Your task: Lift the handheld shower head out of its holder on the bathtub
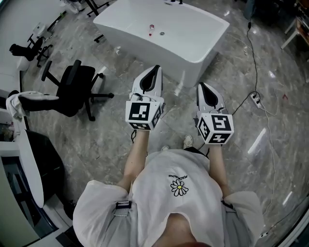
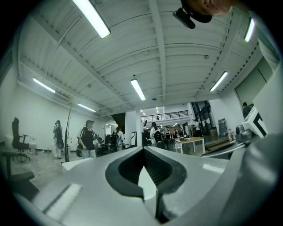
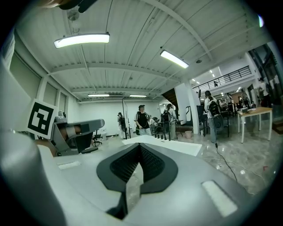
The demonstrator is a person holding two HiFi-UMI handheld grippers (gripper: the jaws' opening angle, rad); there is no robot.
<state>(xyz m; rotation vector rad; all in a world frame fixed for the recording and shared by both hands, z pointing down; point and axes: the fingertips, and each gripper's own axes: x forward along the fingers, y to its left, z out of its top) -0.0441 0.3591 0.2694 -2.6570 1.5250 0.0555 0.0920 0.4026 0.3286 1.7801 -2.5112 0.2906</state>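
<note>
A white freestanding bathtub point(image 1: 195, 65) stands on the marble floor ahead of me. Dark fittings point(image 1: 173, 2) sit at its far rim, cut off by the picture's top edge; the shower head itself is too small to make out. A small red and white item point(image 1: 151, 30) lies inside the tub near the drain. My left gripper point(image 1: 155, 68) and right gripper point(image 1: 200, 86) are held side by side, pointing at the tub's near end and apart from it. Both are shut with nothing between the jaws. The right gripper view shows the tub point(image 3: 177, 145) with small fittings point(image 3: 162, 137) on it.
A black office chair point(image 1: 77, 89) stands on the floor to the left. A cable and power strip point(image 1: 256, 99) lie to the right of the tub. A white desk edge point(image 1: 29, 159) is at my near left. Several people point(image 3: 142, 118) stand far behind the tub.
</note>
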